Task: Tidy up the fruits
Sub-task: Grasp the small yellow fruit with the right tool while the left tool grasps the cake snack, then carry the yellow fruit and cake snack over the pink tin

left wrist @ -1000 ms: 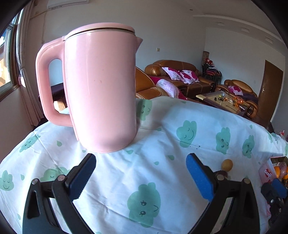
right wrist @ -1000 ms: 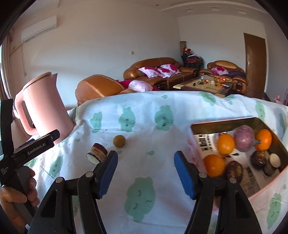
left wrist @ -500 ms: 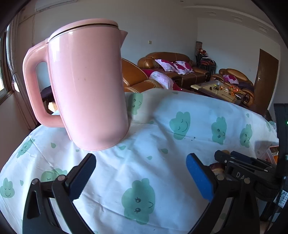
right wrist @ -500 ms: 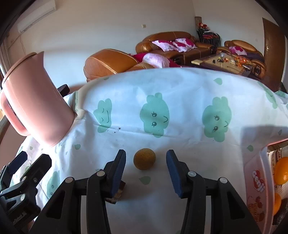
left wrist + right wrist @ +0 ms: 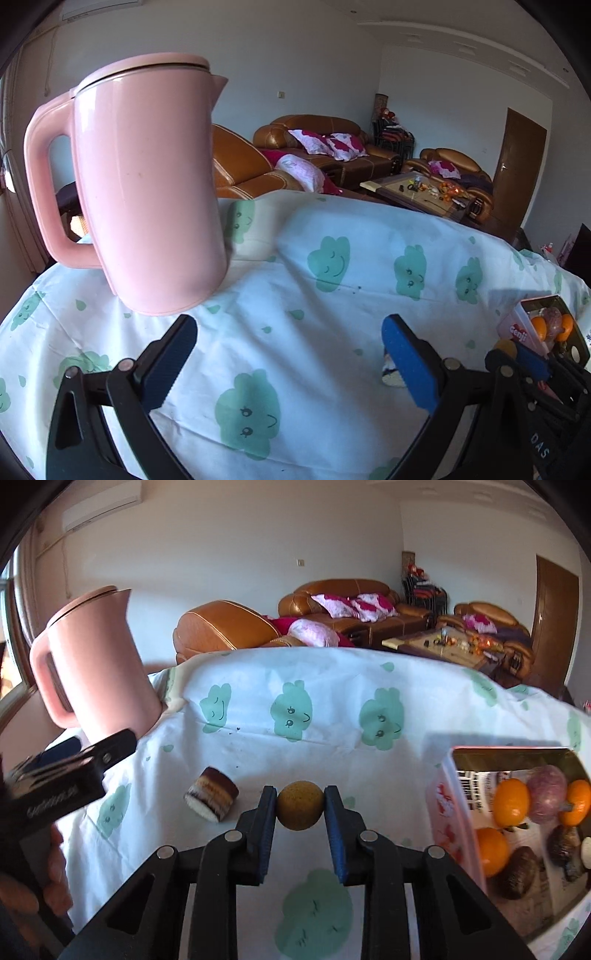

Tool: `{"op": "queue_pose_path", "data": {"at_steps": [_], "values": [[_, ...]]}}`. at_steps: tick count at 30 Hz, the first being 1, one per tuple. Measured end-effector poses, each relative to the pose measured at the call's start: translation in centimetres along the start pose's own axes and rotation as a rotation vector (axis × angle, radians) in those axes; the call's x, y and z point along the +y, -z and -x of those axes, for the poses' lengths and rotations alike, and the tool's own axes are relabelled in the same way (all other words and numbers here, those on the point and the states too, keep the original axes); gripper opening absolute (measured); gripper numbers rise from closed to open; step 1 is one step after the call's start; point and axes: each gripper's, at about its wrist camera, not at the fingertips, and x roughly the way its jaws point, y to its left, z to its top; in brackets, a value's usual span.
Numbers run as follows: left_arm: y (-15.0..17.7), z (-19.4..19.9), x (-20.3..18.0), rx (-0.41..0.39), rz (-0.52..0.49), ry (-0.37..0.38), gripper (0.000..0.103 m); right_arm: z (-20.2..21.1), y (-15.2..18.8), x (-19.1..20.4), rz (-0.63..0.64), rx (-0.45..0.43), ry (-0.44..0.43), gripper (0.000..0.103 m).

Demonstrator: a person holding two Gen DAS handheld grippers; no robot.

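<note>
**Right claw on the brown fruit**

My right claw (image 5: 300, 805) is clamped on the small brown fruit (image 5: 300, 805), near the tabletop's (image 5: 332, 716) front edge. The box (image 5: 443, 805) at the right edge holds 3 oranges (image 5: 509, 806). My left claw (image 5: 288, 363) gapes wide, holding nothing, beside the pink kettle (image 5: 147, 192) at the left edge.

the left gripper (image 5: 288, 363) hangs wide open over the cloud-printed white tablecloth (image 5: 332, 280), a tall pink plastic kettle (image 5: 147, 192) just ahead.
</note>
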Motion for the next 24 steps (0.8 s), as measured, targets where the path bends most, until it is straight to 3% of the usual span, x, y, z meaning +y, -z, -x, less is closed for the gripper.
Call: {"op": "queue_pose_path", "data": {"at_steps": [3, 7, 15, 19, 22, 24], "values": [[0.2, -0.3, -1.9, 0.015, -0.035, 0.056, 0.098, 2.6, 1.5, -0.3, 0.035, -0.039, 0.032, 0.028], [0.1, -2.2, -5.0, 0.105, -0.079, 0.099, 0.084, 3.9, 2.3, -1.0, 0.033, -0.054, 0.031, 0.028], [1.5, -6.2, -8.5, 0.262, -0.134, 0.026, 0.061, 3.6, 2.0, -1.7, 0.002, -0.049, 0.006, 0.028], [1.4, -6.1, -8.5, 0.264, -0.128, 0.031, 0.052, 3.3, 2.1, -2.1, -0.016, -0.037, -0.007, 0.028], [1.3, -5.6, -8.4, 0.258, -0.123, 0.045, 0.037, 3.2, 2.0, -2.5, -0.03, -0.044, -0.004, 0.028], [1.3, -5.2, -8.4, 0.25, -0.119, 0.045, 0.036, 3.2, 1.9, -2.7, -0.032, -0.054, 0.001, 0.028]]}}
